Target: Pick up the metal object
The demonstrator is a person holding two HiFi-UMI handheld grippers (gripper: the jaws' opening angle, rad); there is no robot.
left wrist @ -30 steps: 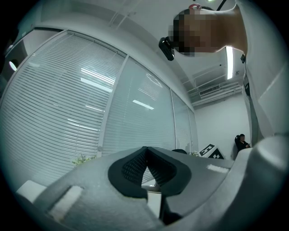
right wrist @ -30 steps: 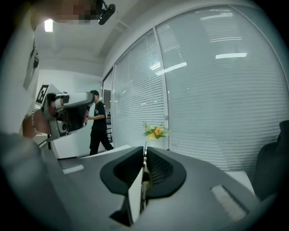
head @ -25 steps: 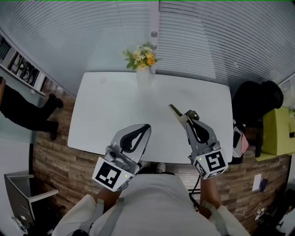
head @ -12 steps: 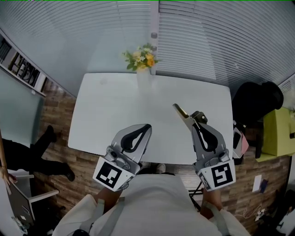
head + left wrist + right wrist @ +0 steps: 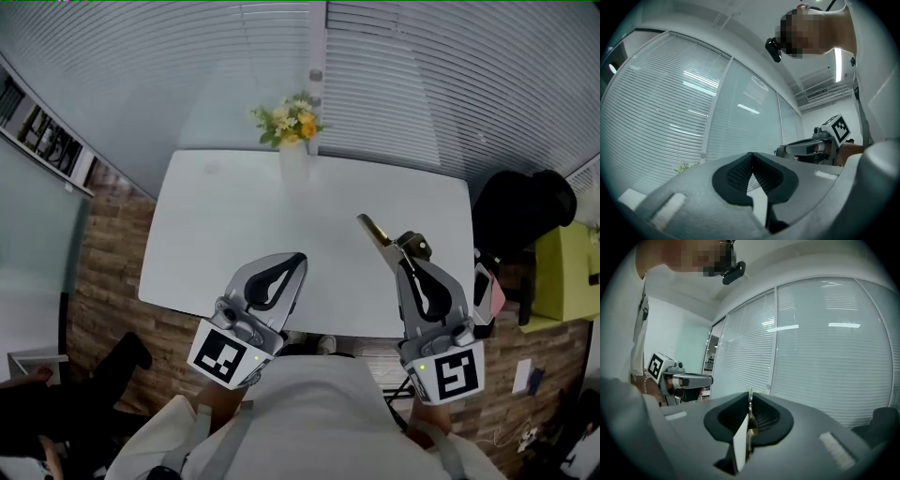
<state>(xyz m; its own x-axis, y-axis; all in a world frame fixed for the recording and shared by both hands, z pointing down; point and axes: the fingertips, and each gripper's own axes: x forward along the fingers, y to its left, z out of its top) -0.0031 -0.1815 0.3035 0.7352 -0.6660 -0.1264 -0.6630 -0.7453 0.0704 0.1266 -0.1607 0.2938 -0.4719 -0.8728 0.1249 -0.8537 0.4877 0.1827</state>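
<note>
Farther off, a flower vase (image 5: 292,155) stands beyond the metal object (image 5: 375,231).

A white table (image 5: 234,220) stands on a wood-plank floor (image 5: 98,300) before closed window blinds (image 5: 422,84); a flower vase (image 5: 292,127) sits at its far edge.

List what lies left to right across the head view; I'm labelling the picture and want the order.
Shelf → left tongs → metal object, held in the right tongs → black object → yellow-green object.
</note>
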